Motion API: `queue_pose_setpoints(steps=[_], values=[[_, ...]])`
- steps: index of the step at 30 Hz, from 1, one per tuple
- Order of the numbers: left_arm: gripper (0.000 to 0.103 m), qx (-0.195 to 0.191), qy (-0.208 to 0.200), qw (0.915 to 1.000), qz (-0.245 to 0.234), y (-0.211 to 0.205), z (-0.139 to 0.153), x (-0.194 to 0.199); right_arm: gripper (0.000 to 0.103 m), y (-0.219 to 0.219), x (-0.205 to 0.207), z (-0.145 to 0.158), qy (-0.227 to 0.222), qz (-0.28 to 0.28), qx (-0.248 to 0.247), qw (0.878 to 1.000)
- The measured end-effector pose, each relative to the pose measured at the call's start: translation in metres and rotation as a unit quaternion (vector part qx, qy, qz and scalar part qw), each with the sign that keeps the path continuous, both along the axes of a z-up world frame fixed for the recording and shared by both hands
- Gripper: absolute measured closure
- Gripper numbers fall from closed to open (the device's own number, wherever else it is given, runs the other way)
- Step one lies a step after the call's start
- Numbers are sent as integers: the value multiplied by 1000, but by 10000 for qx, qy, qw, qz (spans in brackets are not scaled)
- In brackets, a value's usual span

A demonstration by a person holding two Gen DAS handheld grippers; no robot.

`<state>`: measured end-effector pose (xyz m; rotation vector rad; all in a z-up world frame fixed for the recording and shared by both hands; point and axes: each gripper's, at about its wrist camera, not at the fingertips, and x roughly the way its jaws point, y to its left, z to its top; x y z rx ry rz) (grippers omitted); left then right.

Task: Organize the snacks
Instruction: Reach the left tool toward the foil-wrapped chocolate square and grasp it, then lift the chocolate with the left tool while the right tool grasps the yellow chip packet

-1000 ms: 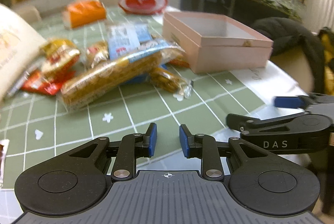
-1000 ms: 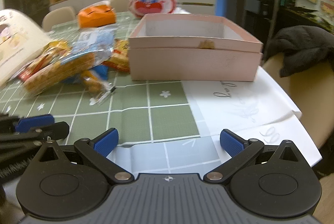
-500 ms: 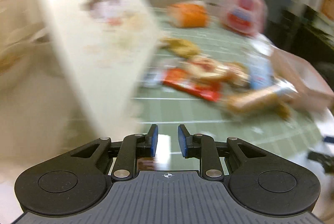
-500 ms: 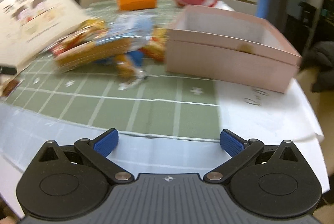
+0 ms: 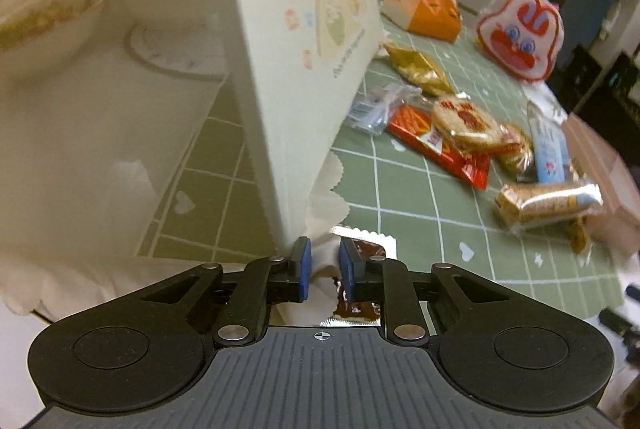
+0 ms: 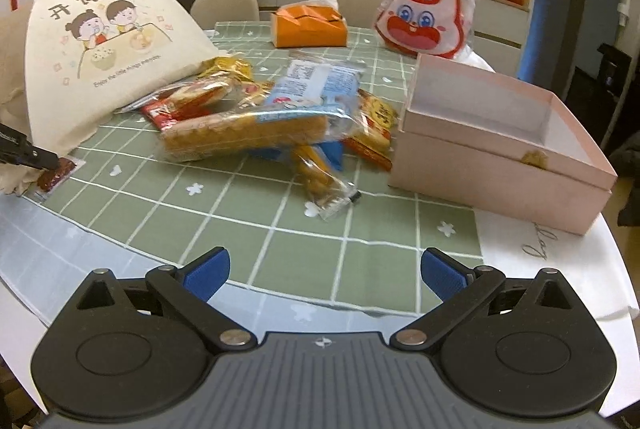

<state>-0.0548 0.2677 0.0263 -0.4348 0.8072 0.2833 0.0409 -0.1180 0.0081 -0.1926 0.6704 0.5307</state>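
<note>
Here, left gripper [image 5: 323,269] with jaws drawn together, nothing visibly clamped, small brown snack packet [image 5: 360,283] just beneath its tips, snack pile [image 5: 472,137] ahead-right, right gripper [image 6: 325,271] spread wide, empty, pink box [image 6: 504,149] beyond it.

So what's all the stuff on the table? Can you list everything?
box: one, pink, open, table's right side
snack packets: a pile, number unclear, yellow, blue, red, middle of table
rabbit bag: one, red and white, far side
orange pack: one, orange, far side
cartoon cover: one, cream, left
brown packet: one, brown and silver, near left edge
left gripper: shut, over the brown packet
right gripper: open, holding nothing
</note>
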Motion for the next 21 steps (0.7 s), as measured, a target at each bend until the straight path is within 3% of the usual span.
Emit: queue_pose_setpoints(steps=[4,7,11,17,21], values=[[81,-152,-51,9998,-67,-5,-3,4,1,-8,2,-6,124,-138,-9,9998],[63,-158,-83,9996,-215,-16,-1,7,1,-8,3,-7,135,-194,14,9997],[52,3,-70,9993,-355,-30,-1,10,1,-8,0,-5,85,-146,58,9998],[52,-233,-239,9980,-543,-34,1,6,1,-2,-8,-3,-94,-103,-106,9998],[52,-225,-279,9988,-342,-26,3,1,1,21,-9,9,-17,207,118,9997]])
